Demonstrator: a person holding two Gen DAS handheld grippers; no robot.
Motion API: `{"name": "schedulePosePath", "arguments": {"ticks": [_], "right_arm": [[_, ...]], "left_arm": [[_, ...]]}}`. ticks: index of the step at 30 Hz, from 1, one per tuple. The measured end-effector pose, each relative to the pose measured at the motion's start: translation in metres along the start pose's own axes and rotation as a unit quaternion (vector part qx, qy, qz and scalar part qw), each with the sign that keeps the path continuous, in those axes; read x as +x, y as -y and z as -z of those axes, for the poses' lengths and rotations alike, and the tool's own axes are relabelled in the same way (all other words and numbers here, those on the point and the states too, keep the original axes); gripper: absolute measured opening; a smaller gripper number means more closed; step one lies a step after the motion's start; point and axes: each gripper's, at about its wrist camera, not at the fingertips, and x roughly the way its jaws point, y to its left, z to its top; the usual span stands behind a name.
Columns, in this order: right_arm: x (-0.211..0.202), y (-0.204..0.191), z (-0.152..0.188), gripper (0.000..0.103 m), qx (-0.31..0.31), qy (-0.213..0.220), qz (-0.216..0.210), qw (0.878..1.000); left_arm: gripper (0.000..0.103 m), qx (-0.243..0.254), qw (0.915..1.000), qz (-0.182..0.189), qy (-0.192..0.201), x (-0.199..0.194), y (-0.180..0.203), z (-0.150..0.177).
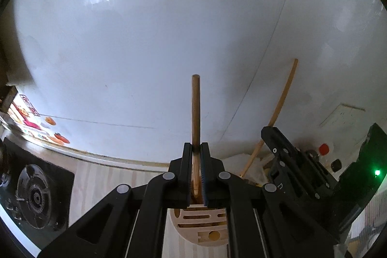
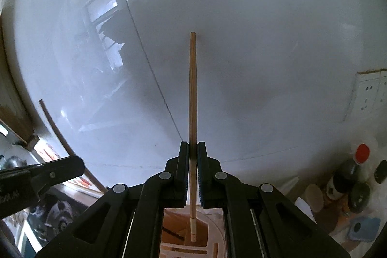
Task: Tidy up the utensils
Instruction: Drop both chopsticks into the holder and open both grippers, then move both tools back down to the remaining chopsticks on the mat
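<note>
My left gripper (image 1: pixel 196 149) is shut on a wooden chopstick (image 1: pixel 196 110) that stands upright, its lower end over a pale wooden utensil holder (image 1: pixel 203 226) with slots. My right gripper (image 2: pixel 192 149) is shut on a second, thinner wooden chopstick (image 2: pixel 192 93), also upright, its lower tip hanging over an opening of the same holder (image 2: pixel 174 231). The right gripper's black body (image 1: pixel 297 168) and its chopstick (image 1: pixel 281 103) show at the right of the left wrist view. The left gripper's body (image 2: pixel 36 175) shows at the left of the right wrist view.
A glossy white wall (image 1: pixel 169 40) fills the background. A black gas hob (image 1: pixel 36 195) lies at the left on a light wood counter (image 1: pixel 96 183). Bottles and jars (image 2: pixel 348 175) stand at the right by a wall socket (image 2: pixel 370 93), with a blue sponge (image 2: pixel 362 229).
</note>
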Motion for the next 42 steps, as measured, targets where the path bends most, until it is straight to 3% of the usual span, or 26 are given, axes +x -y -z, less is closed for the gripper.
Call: {"name": "schedulePosePath", "arguments": {"ticks": [6,9,10,11,13,15,19,24,26,28,32,36,39,41,42], "right_arm": [[0.013,0.003,0.009,0.007,-0.012,-0.025,-0.007,1.0],[0.014,0.007,0.009,0.008,-0.011,-0.062,-0.019,0.998],[0.014,0.008,0.008,0.012,-0.01,-0.066,-0.018,0.998],[0.01,0.011,0.008,0.021,-0.006,-0.071,-0.022,0.997],[0.002,0.015,0.007,0.035,0.0,-0.076,-0.023,0.997],[-0.013,0.022,0.007,0.038,0.008,-0.076,-0.012,0.997],[-0.046,0.043,0.013,0.052,0.023,-0.082,0.009,0.996],[-0.081,0.065,0.039,0.065,0.042,-0.098,0.048,0.993],[-0.091,0.075,0.052,0.079,0.053,-0.095,0.052,0.993],[-0.104,0.09,0.07,0.084,0.06,-0.096,0.059,0.992],[-0.11,0.111,0.108,0.084,0.061,-0.128,0.088,0.986],[-0.104,0.133,0.154,0.084,0.069,-0.189,0.107,0.974],[-0.101,0.152,0.186,0.062,0.079,-0.231,0.113,0.963],[-0.096,0.166,0.205,0.04,0.089,-0.264,0.12,0.953],[-0.093,0.173,0.217,0.037,0.096,-0.281,0.12,0.947]], "left_arm": [[0.008,-0.004,0.9998,0.006,-0.017,-0.002,-0.001,0.009],[0.012,-0.008,0.9999,-0.007,-0.009,-0.018,-0.002,0.013],[0.025,-0.011,0.9998,-0.017,-0.005,-0.024,-0.004,0.015],[0.052,-0.015,0.9996,-0.025,-0.003,-0.03,-0.007,0.018],[0.077,-0.027,0.9986,-0.043,0.016,-0.044,-0.014,0.028],[0.078,-0.033,0.9974,-0.056,0.031,-0.054,-0.019,0.04],[0.103,-0.042,0.9962,-0.075,0.016,-0.057,-0.028,0.072],[0.103,-0.026,0.9958,-0.088,-0.006,-0.047,-0.023,0.115],[0.103,-0.019,0.9957,-0.088,-0.023,-0.04,-0.018,0.134],[0.103,-0.013,0.995,-0.09,-0.041,-0.03,-0.012,0.151],[0.103,0.007,0.9924,-0.091,-0.082,-0.008,0.007,0.187],[0.103,0.016,0.9862,-0.08,-0.144,0.026,0.029,0.226],[0.102,0.024,0.9799,-0.063,-0.188,0.053,0.046,0.252],[0.1,0.028,0.9753,-0.051,-0.213,0.071,0.057,0.269],[0.098,0.028,0.9731,-0.044,-0.225,0.08,0.061,0.274]]}}
